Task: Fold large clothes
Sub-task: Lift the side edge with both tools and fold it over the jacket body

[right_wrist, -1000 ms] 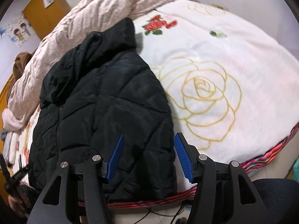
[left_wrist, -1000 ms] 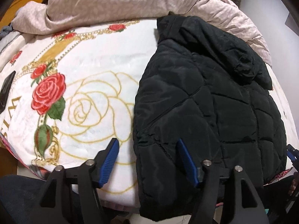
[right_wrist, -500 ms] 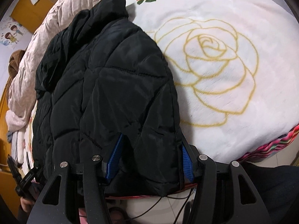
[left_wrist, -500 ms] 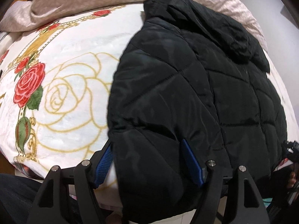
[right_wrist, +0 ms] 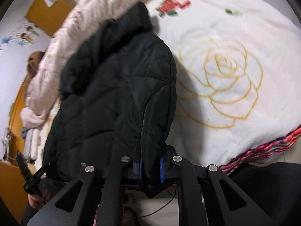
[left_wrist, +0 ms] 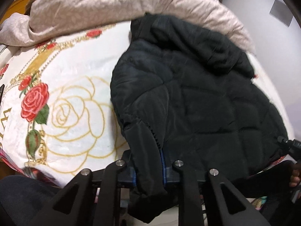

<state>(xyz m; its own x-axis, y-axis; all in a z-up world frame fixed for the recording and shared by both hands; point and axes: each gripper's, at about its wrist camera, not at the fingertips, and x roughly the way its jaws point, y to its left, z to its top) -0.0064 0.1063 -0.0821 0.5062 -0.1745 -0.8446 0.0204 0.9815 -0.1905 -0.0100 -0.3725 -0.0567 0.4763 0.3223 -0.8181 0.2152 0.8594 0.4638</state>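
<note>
Two grippers clamped on one black quilted jacket (left_wrist: 197, 98), each near a corner of its near hem. Left gripper (left_wrist: 148, 167): jaws closing, narrow, blue pads pinching a bunched fold of dark fabric that spilled below the fingers. Right gripper (right_wrist: 150, 166): nearly shut, blue pads squeezing the hem at the jacket's opposite corner, cloth hanging down between and under them. Jacket spread on a white blanket (left_wrist: 75, 101) printed with red and gold-outlined roses, hood end away from the cameras and touching a rumpled pinkish quilt (left_wrist: 116, 5) heaped along the far side of the bed. Near hem raised off the blanket at both grips, rest lying flat. Striped fabric edge (right_wrist: 267, 148) visible under the blanket in the right wrist view. Pictures blurred.
</note>
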